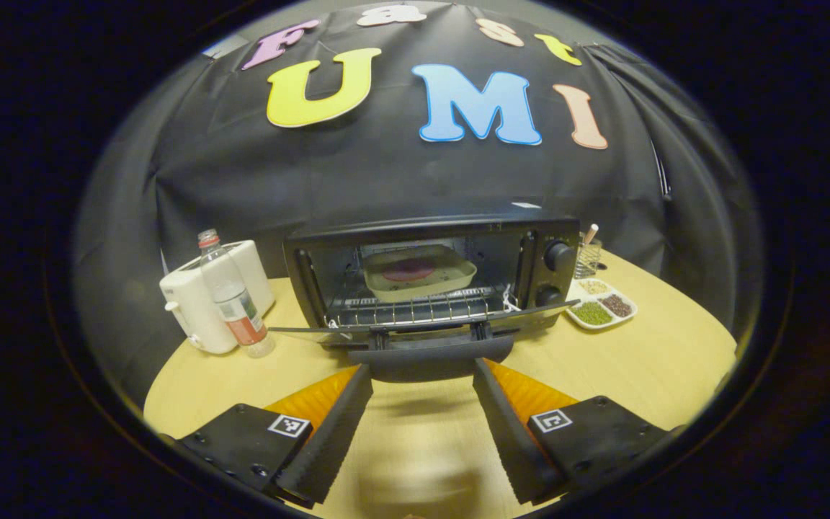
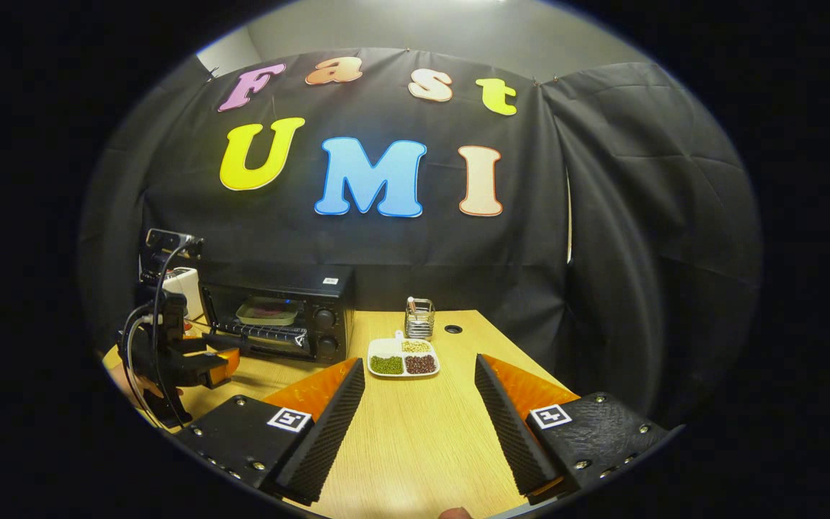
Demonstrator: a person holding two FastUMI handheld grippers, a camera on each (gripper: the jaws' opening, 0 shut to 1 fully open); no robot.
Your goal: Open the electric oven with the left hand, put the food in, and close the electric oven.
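You have one black electric oven [image 1: 429, 277], one beige tray [image 1: 418, 272] inside, one clear plastic bottle [image 1: 235, 299], one white appliance [image 1: 195, 310], one white divided dish [image 1: 600, 306], seemingly three compartments.

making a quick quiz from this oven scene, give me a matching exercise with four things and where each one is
Things:
1. baking dish
2. water bottle
3. divided snack plate
4. oven door

Places or states:
A. on the table right of the oven
B. folded down open
C. on the rack inside the oven
D. left of the oven, in front of a white appliance

Pairs: 1-C, 2-D, 3-A, 4-B
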